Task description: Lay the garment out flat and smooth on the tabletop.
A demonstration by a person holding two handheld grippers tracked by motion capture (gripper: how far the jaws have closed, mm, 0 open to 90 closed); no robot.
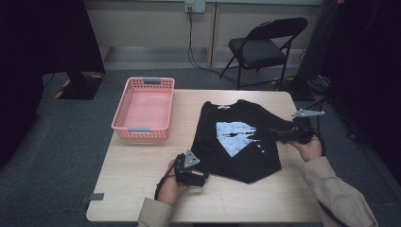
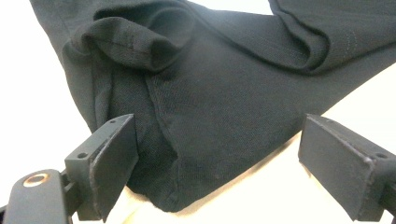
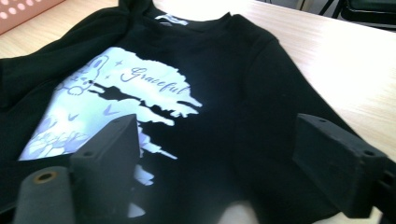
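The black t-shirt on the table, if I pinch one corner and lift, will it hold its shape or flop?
The black t-shirt will probably flop: its knit fabric already bunches in soft folds near the left gripper. It likely drags rather than slides cleanly. Seems light.

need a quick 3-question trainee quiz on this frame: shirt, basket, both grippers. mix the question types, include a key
1. True or false: the pink basket has the black T-shirt inside it.
2. Multiple choice: the left gripper has its jaws A) shut on a sleeve, B) open around a bottom corner of the T-shirt, C) resting in the basket.
3. Fill in: the right gripper is open at the T-shirt's ____ edge, as seen in the high view.

Key
1. False. The T-shirt lies on the table, beside the basket, which holds nothing.
2. B.
3. Right.
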